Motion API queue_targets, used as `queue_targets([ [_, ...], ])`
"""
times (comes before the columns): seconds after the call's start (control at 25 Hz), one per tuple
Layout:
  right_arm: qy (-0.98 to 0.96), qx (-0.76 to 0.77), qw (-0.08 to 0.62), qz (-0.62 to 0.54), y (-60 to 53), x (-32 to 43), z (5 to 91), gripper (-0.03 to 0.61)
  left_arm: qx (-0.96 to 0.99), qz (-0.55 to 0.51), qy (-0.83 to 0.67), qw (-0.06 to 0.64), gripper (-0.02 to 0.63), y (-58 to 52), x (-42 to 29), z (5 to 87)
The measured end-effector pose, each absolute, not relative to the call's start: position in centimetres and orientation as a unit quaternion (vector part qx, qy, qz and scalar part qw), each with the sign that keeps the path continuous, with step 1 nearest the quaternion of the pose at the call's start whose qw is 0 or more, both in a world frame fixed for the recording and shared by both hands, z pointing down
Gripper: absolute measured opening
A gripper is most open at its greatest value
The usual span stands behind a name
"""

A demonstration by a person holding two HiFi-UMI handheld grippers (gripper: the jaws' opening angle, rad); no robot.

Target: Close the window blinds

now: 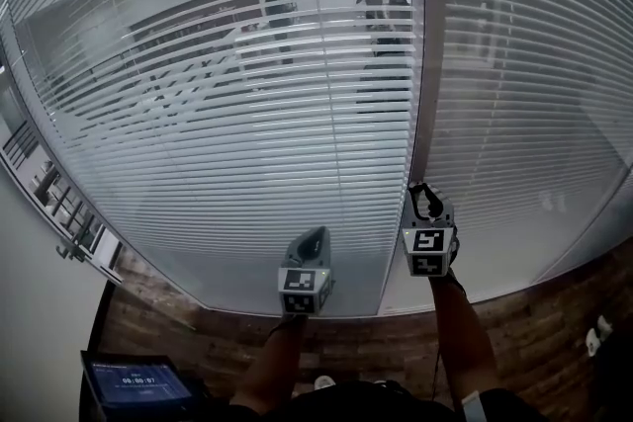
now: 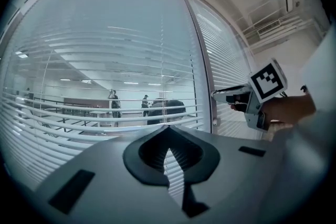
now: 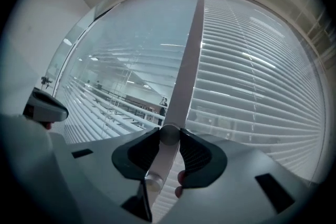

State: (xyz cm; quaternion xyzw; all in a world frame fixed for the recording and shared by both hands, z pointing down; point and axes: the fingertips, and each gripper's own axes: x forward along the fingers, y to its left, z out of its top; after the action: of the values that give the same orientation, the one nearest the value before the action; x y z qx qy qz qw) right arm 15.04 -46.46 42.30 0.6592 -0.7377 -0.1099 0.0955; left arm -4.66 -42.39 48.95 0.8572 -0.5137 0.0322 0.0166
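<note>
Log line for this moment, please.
right gripper: jaws clamped on frame knob | left gripper: jaws together, empty | left blind: slats open | right blind: slats more closed

I record a dark brown wood-plank floor (image 1: 534, 331). A small white object (image 1: 593, 341) lies on it at the right edge. A dark tablet with a lit screen (image 1: 135, 380) shows at lower left; its support is unclear.

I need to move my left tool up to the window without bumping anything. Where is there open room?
Open: the wide left blind, left of the post and straight ahead of the empty left tool; also the right blind beyond the post. Crowded: the post itself, where the right tool clamps the knob.
</note>
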Motion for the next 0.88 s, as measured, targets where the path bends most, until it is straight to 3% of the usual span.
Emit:
queue_targets([
  [0.4, -0.733, 0.615, 0.204, -0.207, -46.4, 14.5, 41.5, 0.127, 0.854, 0.035, -0.519, 0.025, -0.006, -42.2, -4.8, 49.1],
  [0.88, -0.646, 0.519, 0.392, -0.399, -46.7, 14.2, 43.4, 0.127, 0.845, 0.036, -0.533, 0.028, -0.006, -42.1, -5.2, 49.2],
])
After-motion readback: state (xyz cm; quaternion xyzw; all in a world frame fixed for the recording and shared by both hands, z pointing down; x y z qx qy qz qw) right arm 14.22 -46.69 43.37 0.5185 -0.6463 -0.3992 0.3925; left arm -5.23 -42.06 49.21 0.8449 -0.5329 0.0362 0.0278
